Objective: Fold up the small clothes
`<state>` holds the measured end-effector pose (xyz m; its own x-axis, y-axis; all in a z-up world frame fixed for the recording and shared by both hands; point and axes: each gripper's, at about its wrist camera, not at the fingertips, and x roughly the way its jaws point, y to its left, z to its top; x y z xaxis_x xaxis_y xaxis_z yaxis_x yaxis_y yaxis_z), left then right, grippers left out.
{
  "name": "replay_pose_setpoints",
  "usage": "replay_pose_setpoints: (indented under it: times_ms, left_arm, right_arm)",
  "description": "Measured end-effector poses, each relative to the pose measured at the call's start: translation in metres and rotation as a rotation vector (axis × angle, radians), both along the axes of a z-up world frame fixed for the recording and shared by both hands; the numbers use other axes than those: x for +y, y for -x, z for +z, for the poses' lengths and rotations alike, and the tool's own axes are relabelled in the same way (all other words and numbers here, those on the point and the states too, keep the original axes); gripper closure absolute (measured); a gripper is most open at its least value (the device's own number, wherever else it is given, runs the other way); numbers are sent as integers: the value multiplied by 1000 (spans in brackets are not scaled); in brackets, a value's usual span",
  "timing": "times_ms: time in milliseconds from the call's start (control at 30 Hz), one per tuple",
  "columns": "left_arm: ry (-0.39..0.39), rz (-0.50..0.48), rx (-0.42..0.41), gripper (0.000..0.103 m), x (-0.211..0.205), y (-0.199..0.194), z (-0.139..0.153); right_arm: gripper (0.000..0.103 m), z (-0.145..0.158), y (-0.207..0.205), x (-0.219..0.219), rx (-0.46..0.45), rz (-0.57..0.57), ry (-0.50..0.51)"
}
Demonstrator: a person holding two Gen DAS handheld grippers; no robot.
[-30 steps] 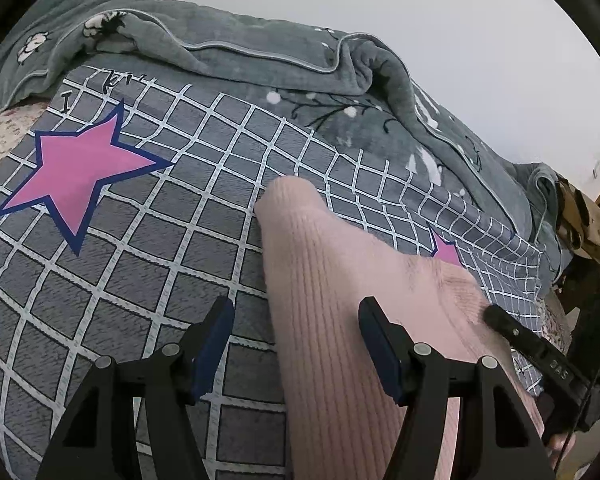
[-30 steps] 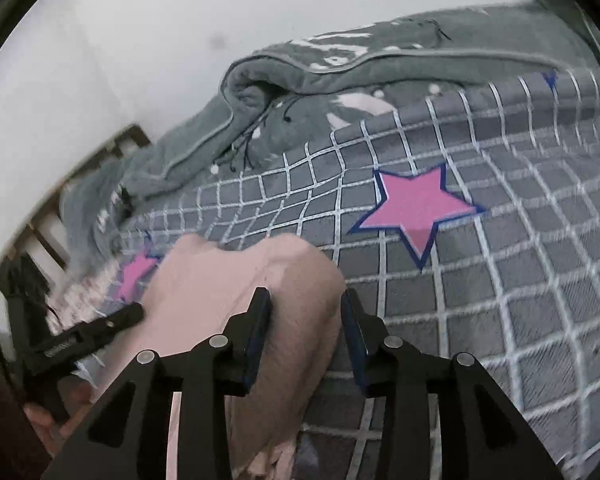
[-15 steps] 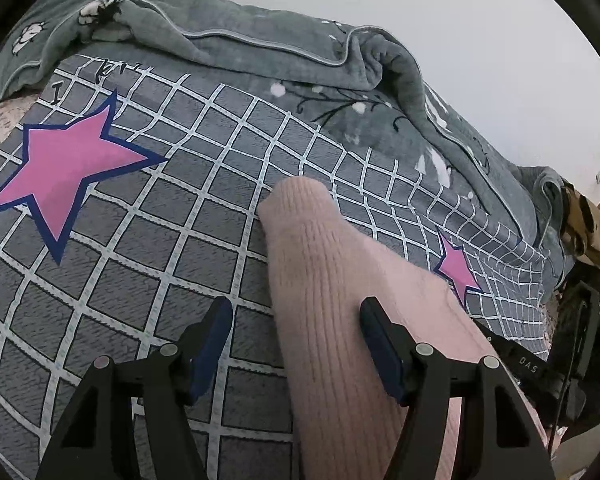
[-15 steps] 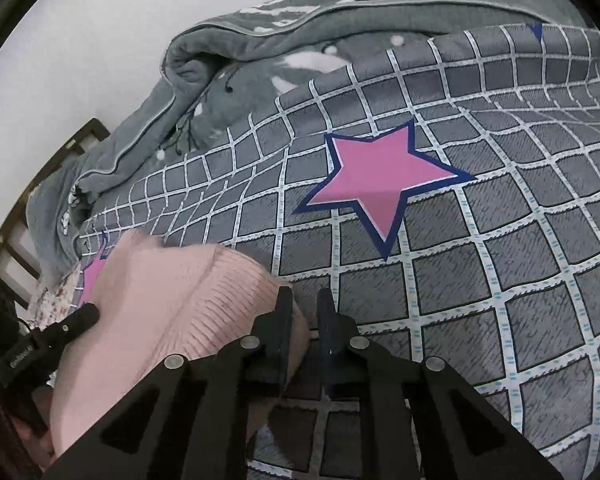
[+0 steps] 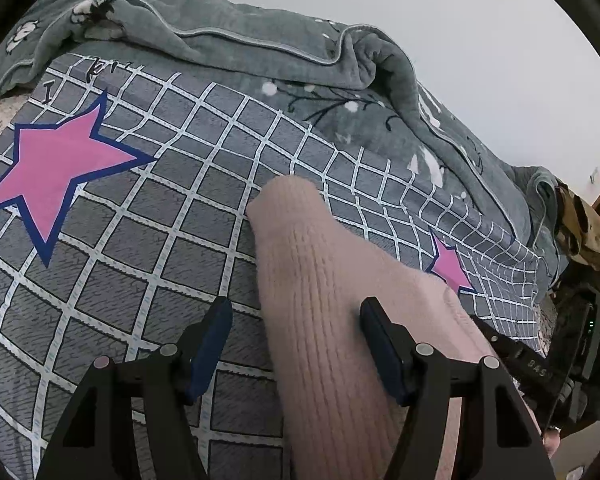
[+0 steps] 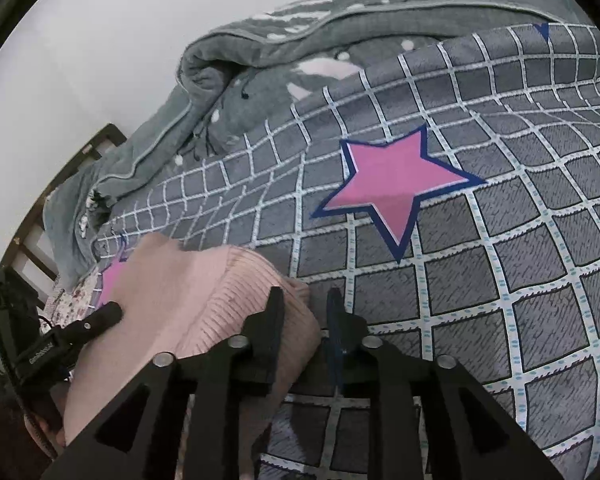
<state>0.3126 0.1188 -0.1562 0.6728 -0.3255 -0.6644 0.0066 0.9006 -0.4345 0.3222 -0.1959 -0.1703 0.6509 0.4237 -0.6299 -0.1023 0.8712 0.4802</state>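
A pink ribbed knit garment (image 5: 320,300) lies on the grey checked bedspread (image 5: 140,240) with pink stars. My left gripper (image 5: 296,344) is open, its jaws astride a long ribbed part of the garment. In the right wrist view the same garment (image 6: 204,308) lies at lower left. My right gripper (image 6: 306,312) has its jaws close together at the garment's right edge, with a narrow gap showing; the cloth bulges beside the left finger (image 6: 274,312). Each gripper shows at the edge of the other's view.
A rumpled grey fleece blanket (image 5: 260,64) is heaped along the far side of the bed against a white wall. A wooden headboard (image 6: 60,184) stands at the left in the right wrist view. Dark gear and cloth (image 5: 580,240) sit at the bed's right end.
My right gripper has closed from wide open around the garment's edge to nearly shut, and has moved right. My left gripper stays open over the garment.
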Motion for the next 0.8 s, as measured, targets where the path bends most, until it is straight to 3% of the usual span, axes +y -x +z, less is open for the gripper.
replay_pose_setpoints:
  times_ms: [167,400,533,667,733,800]
  left_arm:
    - [1,-3,-17,38,0,3,3]
    - [-37,-13,-46,38,-5,24,9]
    - [-15,-26,-63,38,-3,45,11]
    - [-15,-32,-78,38,0,68,12]
    - [-5,-31,-85,38,4,76,14]
    - [8,-29,-86,38,9,83,16]
  right_arm:
    - [66,25,19,-4,-100,46,-50]
    - [59,54,99,5,-172,117,-15]
    - [59,47,138,13,-159,137,17]
    - [60,32,143,26,-114,148,-3]
    - [71,24,137,37,-97,163,-5]
    - [76,19,133,48,-88,160,43]
